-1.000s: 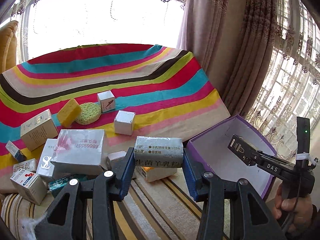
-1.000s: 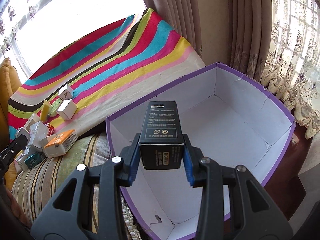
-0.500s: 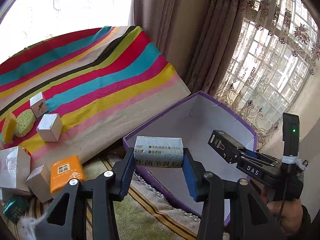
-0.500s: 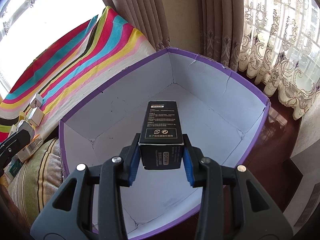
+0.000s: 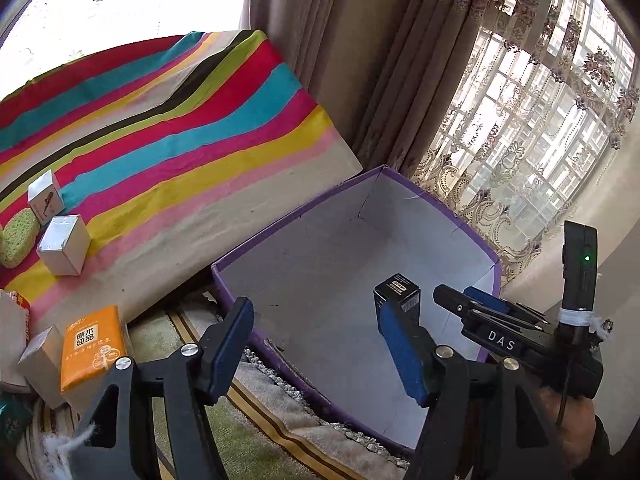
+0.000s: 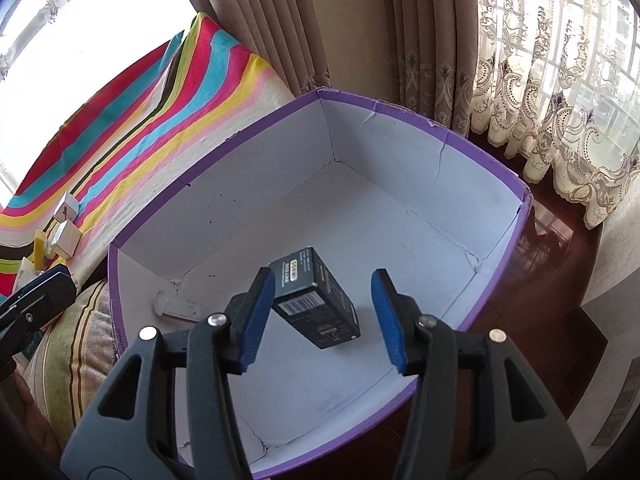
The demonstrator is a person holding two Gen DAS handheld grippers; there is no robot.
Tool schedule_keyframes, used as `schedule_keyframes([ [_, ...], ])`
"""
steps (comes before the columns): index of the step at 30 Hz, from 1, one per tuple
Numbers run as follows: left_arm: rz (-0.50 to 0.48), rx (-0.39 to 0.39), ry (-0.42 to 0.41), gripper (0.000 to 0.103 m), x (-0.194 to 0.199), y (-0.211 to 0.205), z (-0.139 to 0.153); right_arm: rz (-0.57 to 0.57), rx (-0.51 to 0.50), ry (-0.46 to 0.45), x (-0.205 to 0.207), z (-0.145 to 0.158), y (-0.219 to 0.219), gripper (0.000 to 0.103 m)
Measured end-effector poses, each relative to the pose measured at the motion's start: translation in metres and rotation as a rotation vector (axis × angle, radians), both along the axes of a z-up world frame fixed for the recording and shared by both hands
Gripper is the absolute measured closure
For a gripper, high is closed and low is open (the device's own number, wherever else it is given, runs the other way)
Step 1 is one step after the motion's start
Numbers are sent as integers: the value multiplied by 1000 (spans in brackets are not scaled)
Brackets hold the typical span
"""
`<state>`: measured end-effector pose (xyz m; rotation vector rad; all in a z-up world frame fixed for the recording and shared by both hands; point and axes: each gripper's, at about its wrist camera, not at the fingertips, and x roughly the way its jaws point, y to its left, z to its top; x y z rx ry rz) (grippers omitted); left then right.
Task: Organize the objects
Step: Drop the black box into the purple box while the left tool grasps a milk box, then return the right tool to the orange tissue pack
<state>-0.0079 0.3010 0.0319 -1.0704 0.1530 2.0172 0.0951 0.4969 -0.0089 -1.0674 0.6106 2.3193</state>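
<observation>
Over on the left, on the striped cloth point(image 5: 180, 120), we see an orange tissue pack point(image 5: 94, 354) & small white boxes point(image 5: 64, 244). Our left gripper point(image 5: 320, 344), jaws just opened, is spread w/ nothing between. Right gripper point(image 6: 324, 316) has just been opening too; black box point(image 6: 316, 304) sits tilted between its pads, untouched, inside the purple-rimmed box point(image 6: 400, 104).

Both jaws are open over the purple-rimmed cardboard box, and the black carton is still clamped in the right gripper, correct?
Not quite. The right gripper has just opened its jaws, and the black carton sits tilted between them with neither pad pressing on it, as the right wrist view shows. The rest holds: the left gripper is also open, with nothing between its jaws, over the purple-rimmed cardboard box.
</observation>
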Motion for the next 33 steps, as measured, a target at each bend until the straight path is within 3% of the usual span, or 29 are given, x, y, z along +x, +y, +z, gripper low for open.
schedule_keyframes([
  [4, 15, 8, 5, 36, -1, -6, 2, 16, 4, 13, -1, 4, -4, 36],
  [15, 114, 59, -10, 36, -5, -59, 3, 127, -52, 69, -10, 15, -29, 36],
  [24, 242, 102, 28, 31, 4, -133, 4, 263, -89, 87, -30, 27, -72, 36],
  [33, 429, 163, 26, 27, 7, -221, 3, 407, -102, 49, -52, 32, -123, 27],
])
